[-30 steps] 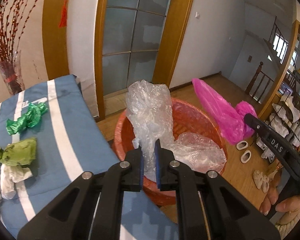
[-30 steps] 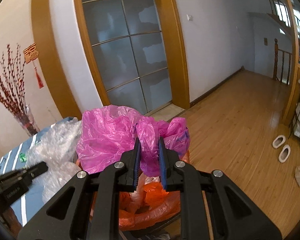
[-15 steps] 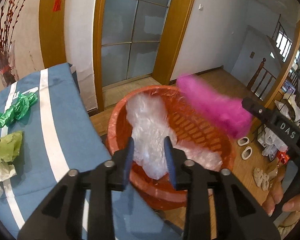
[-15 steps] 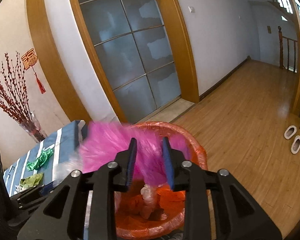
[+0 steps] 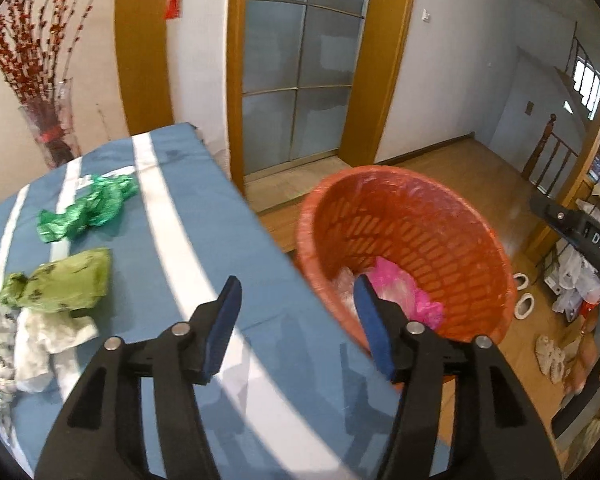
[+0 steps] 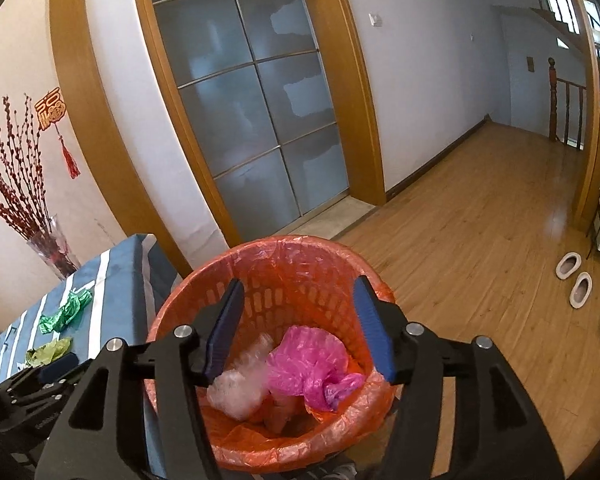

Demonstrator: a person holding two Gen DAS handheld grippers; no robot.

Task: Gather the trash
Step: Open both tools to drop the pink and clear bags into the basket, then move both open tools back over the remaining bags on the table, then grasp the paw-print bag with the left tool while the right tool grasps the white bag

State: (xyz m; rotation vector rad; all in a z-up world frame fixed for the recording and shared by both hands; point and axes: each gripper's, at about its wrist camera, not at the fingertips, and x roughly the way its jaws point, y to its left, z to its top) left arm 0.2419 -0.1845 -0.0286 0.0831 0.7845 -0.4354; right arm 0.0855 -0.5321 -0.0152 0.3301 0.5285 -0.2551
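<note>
Both grippers are spread wide and hold nothing. The right gripper (image 6: 298, 322) hangs over the orange waste basket (image 6: 300, 252); the pink plastic bag (image 6: 312, 364) and clear plastic bag (image 6: 240, 386) lie inside, below its fingers. Left of the left gripper (image 5: 296, 322), a green foil wrapper (image 5: 86, 208), olive bag (image 5: 58, 280) and white wad (image 5: 44, 340) lie on the striped bench (image 5: 172, 240).

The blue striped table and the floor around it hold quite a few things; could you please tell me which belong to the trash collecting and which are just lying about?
Part of the job:
orange basket
pink bag
clear plastic
shiny green wrapper
olive bag
white tissue

Just lying about:
slippers
vase of red branches
red tassel
</note>
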